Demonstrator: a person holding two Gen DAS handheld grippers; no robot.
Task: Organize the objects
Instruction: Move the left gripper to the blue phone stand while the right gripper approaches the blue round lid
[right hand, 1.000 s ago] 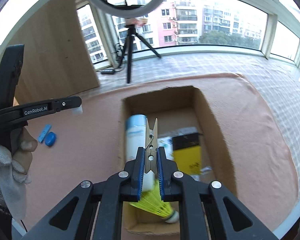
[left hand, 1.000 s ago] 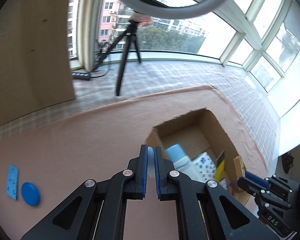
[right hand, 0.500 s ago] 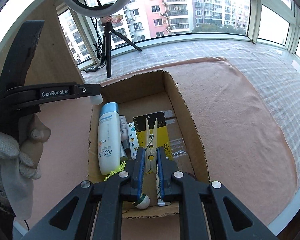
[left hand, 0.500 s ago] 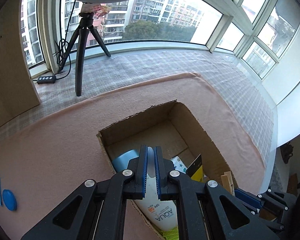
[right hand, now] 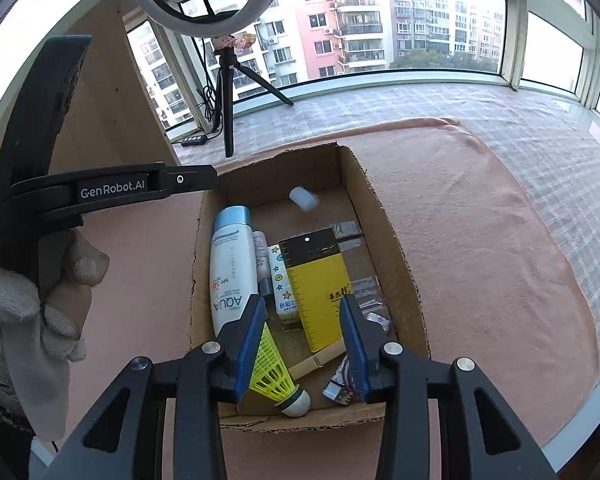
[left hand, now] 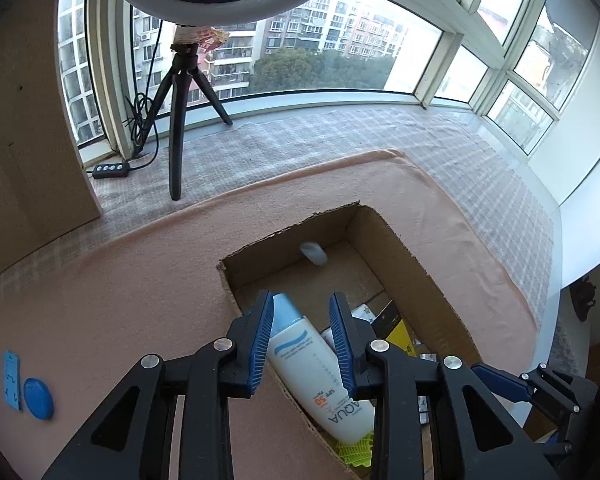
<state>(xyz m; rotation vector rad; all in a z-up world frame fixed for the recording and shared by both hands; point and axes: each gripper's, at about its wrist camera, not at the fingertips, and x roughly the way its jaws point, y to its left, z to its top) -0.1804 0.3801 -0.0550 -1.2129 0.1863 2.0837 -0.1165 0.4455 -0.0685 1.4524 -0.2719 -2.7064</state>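
Note:
An open cardboard box (left hand: 412,256) (right hand: 380,216) sits on a pink cloth. My left gripper (left hand: 301,301) hovers over its near left corner, jaws opening, nothing between the pads. A small white cap (left hand: 313,253) (right hand: 303,199) shows blurred at the box's far end. My right gripper (right hand: 303,304) hangs over the near end, jaws opening and empty. A wooden clothespin (right hand: 320,358) lies in the box below it. A white AQUA bottle (left hand: 320,372) (right hand: 232,268), a yellow box (right hand: 318,280) and a yellow shuttlecock (right hand: 276,372) also lie inside.
A blue disc (left hand: 38,398) and a blue card (left hand: 11,380) lie on the pink cloth (left hand: 100,300) at the far left. A tripod (left hand: 176,140) with a ring light stands by the window. A wooden board (left hand: 20,120) leans at left. A gloved hand (right hand: 20,320) holds the left gripper.
Both grippers have opened. The left one came over the box and let go of the white cap. The right one released the clothespin, which now lies in the box.

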